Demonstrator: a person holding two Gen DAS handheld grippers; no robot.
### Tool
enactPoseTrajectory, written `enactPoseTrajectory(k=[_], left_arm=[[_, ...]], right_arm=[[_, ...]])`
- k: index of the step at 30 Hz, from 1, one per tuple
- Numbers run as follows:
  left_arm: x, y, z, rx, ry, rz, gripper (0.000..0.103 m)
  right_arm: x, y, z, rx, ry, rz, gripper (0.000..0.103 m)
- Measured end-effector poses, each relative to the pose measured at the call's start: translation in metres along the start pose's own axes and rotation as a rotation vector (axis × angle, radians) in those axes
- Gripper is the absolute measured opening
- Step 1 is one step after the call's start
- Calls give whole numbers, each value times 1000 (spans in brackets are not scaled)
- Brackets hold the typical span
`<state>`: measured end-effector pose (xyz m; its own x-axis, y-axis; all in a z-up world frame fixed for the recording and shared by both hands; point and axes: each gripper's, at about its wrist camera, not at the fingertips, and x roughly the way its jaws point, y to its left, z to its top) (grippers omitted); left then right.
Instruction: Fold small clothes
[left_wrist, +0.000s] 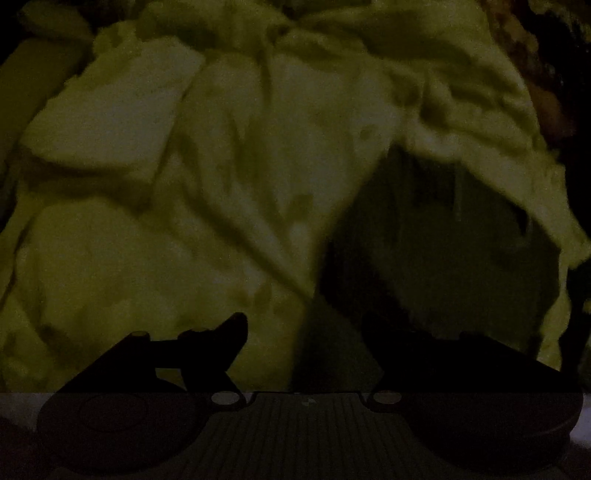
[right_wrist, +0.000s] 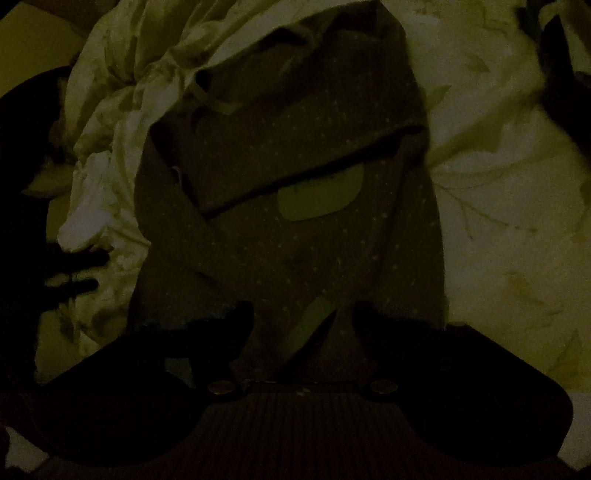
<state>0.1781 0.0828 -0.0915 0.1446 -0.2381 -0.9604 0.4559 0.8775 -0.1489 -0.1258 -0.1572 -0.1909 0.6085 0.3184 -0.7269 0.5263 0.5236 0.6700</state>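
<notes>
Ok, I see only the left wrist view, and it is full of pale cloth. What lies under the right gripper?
Observer: A dark dotted garment lies below the right gripper.
Operator: Is it folded yet?
Observer: Partly. Its top part is turned over, and a pale label shows just below that fold's edge.
Operator: What is beside it?
Observer: A heap of pale clothes lies against its left side in that view.
</notes>
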Motion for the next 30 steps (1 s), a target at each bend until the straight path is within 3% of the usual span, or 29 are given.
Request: enactPoseTrajectory(k=[3, 6, 7, 10, 13, 16, 18, 20, 23, 24, 26, 30], left_arm=[[7, -15, 25, 22, -47, -35, 103], [21, -41, 47, 100, -81, -31, 103], [27, -51, 52, 130, -85, -23, 103], [58, -79, 66, 231, -85, 89, 103], [85, -91, 74, 269, -79, 192, 103], [98, -87, 81, 269, -72, 250, 103], [102, -78, 86, 240, -54, 248, 88], [102, -69, 94, 217, -55, 265, 86], [99, -54, 108, 158, -73, 281, 67], [99, -48, 112, 139, -73, 283, 68], [101, -39, 120, 112, -50, 224, 69], [97, -41, 124, 155, -77, 232, 68]], right_arm=[[6, 1, 0, -24, -7, -1, 64], [12, 0, 2, -43, 0, -18, 55], [12, 0, 2, -50, -3, -14, 47], [13, 0, 1, -53, 1, 10, 20], [11, 4, 0, -54, -4, 28, 13], [2, 16, -1, -74, -19, 92, 12], [-5, 30, 0, -121, -25, 139, 11], [-12, 47, 0, -169, -37, 183, 11], [-24, 72, 5, -245, -60, 239, 11], [-28, 76, 7, -269, -70, 246, 11], [-33, 81, 15, -286, -99, 231, 11], [-45, 63, 36, -259, -141, 136, 11]])
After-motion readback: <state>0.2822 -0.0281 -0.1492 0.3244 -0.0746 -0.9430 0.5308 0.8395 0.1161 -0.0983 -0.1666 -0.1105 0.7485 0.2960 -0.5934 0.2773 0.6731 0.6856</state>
